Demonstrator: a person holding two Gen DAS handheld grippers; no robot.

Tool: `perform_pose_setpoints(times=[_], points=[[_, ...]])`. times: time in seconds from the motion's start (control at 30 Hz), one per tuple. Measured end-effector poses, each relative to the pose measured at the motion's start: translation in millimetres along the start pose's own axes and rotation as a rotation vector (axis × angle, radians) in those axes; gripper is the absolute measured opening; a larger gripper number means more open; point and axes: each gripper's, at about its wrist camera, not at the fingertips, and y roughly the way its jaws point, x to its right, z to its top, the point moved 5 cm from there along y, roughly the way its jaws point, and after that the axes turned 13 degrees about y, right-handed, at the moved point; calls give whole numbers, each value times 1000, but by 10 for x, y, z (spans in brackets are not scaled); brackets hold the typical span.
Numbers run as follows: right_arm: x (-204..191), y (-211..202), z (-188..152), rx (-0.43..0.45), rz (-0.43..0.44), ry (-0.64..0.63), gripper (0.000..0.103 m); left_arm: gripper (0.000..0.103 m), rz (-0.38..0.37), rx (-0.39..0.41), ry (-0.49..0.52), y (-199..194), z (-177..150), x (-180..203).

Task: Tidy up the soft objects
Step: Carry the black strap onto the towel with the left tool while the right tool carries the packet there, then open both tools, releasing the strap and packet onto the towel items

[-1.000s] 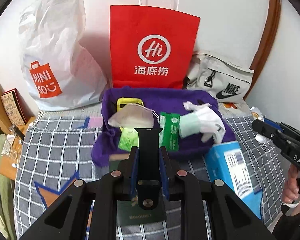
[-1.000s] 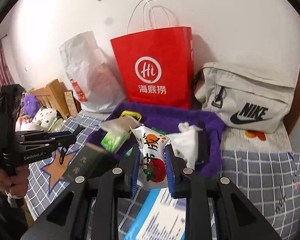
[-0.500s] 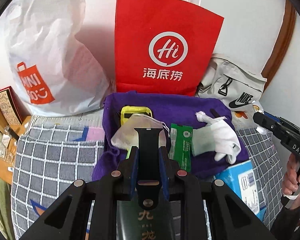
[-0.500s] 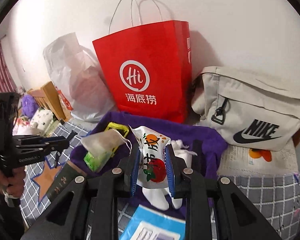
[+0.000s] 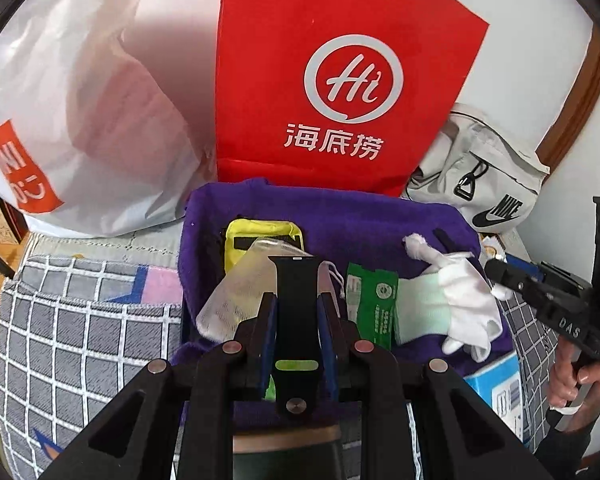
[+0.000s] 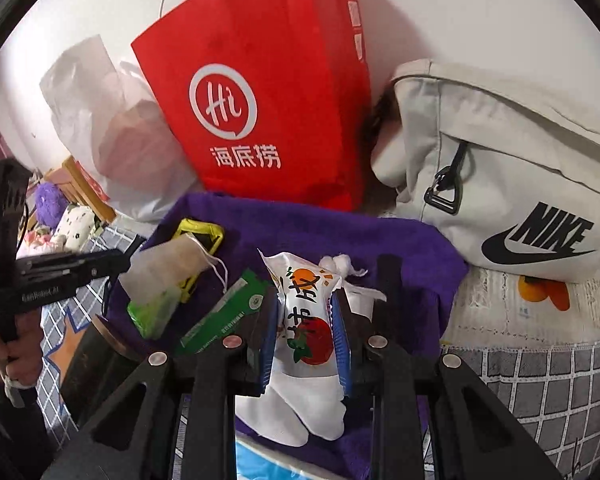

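1. The left hand-held gripper (image 5: 296, 308) is clamped on a black watch strap (image 5: 298, 312), which stands upright between its blue pads, held over the near edge of the purple towel (image 5: 340, 216).
2. The right hand-held gripper (image 6: 306, 328) is closed on a white snack packet (image 6: 306, 320) printed with orange and red fruit, also above the purple towel (image 6: 412, 248), nearer its right side.
3. On the purple towel lie a yellow-green case (image 5: 260, 236) at the back left, a translucent drawstring pouch (image 5: 240, 292) partly over it, a green sachet (image 5: 370, 308) in the middle, and white gloves (image 5: 456, 300) to the right.
4. A thin black strip (image 6: 388, 276) lies on the towel's right part, beside the gloves (image 6: 356, 296).
5. Behind the towel a red paper bag (image 5: 340, 92) stands against the wall; a white plastic bag (image 5: 72, 120) sits to the towel's back left and a grey Nike bag (image 6: 512, 184) to its back right.
6. A blue box (image 5: 496, 388) lies off the towel's near right corner, all on a bed with a grey checked cover (image 5: 80, 332).
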Motion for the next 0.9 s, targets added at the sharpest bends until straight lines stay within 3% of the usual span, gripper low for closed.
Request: perform_pose_setpoints(times=[0.57, 0.77, 0.9], points=[[125, 400, -143, -92, -61, -17, 31, 20, 18, -62, -5, 411, 59, -2], [104, 373, -136, -82, -39, -17, 39, 20, 10, -62, -22, 409, 66, -8], [86, 306, -110, -62, -37, -16, 52, 20, 26, -61, -18, 379, 55, -17]])
